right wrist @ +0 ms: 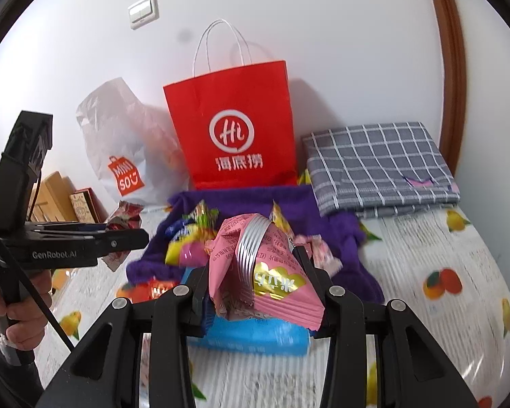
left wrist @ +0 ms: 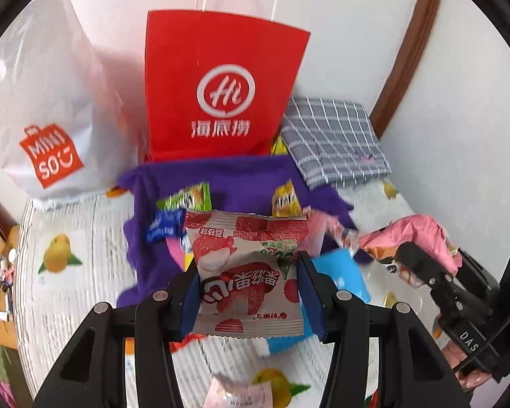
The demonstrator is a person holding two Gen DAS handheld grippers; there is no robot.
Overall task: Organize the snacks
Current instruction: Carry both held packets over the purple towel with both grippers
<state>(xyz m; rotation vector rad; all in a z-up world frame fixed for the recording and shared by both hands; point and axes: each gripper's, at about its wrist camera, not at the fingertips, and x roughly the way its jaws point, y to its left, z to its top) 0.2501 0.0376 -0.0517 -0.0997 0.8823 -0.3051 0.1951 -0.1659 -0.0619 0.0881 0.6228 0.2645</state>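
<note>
1. Our left gripper (left wrist: 248, 292) is clamped on a white and red snack packet (left wrist: 244, 272), its blue pads pressing both sides, held up off the bed.
2. Our right gripper (right wrist: 255, 285) pinches a pink snack packet (right wrist: 265, 272) between its narrowed fingers, also lifted clear.
3. Beneath both lies a purple cloth (right wrist: 289, 204) strewn with loose snacks (right wrist: 193, 234), with a blue box (right wrist: 251, 336) at its near edge.
4. Behind the cloth a red paper bag (right wrist: 234, 125) stands upright against the wall, a white plastic bag (left wrist: 47, 102) to its left and a folded grey checked cloth (right wrist: 380, 166) to its right.
5. Everything rests on a fruit-print bedsheet (right wrist: 442, 258).
</note>
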